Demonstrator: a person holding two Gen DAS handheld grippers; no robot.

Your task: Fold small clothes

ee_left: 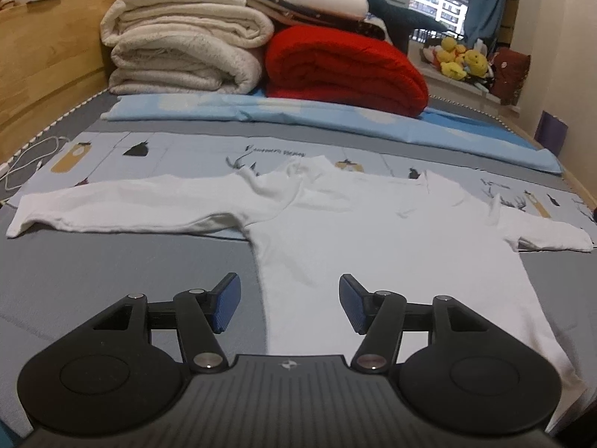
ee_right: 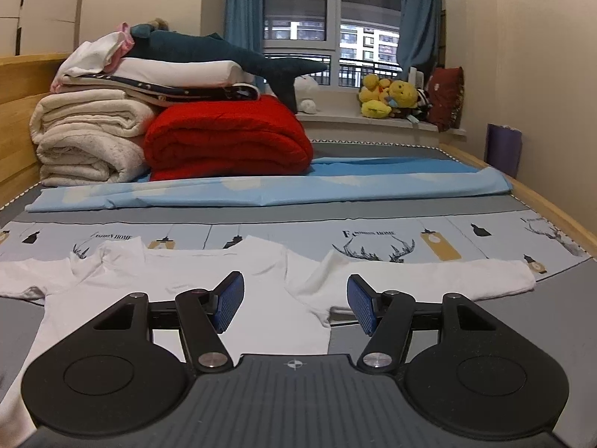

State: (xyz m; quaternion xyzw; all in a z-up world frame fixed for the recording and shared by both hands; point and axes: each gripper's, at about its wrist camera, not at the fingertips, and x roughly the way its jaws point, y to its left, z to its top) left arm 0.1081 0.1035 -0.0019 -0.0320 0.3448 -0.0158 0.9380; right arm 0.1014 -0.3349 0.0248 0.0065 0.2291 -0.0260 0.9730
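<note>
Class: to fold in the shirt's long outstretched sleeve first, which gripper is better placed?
Left gripper: open, the white shirt's long sleeve stretches out on its side. Right gripper faces the other sleeve.

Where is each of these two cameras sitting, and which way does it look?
Left wrist: on the left gripper, looking forward over the white shirt toward stacked blankets; its open fingers show.
Right wrist: on the right gripper, facing the window; its open fingers show.
Shared: shirt, red blanket, yellow toys.

2 low wrist views, both facing shirt [ee_left: 373, 231] and window [ee_right: 332, 26].
</note>
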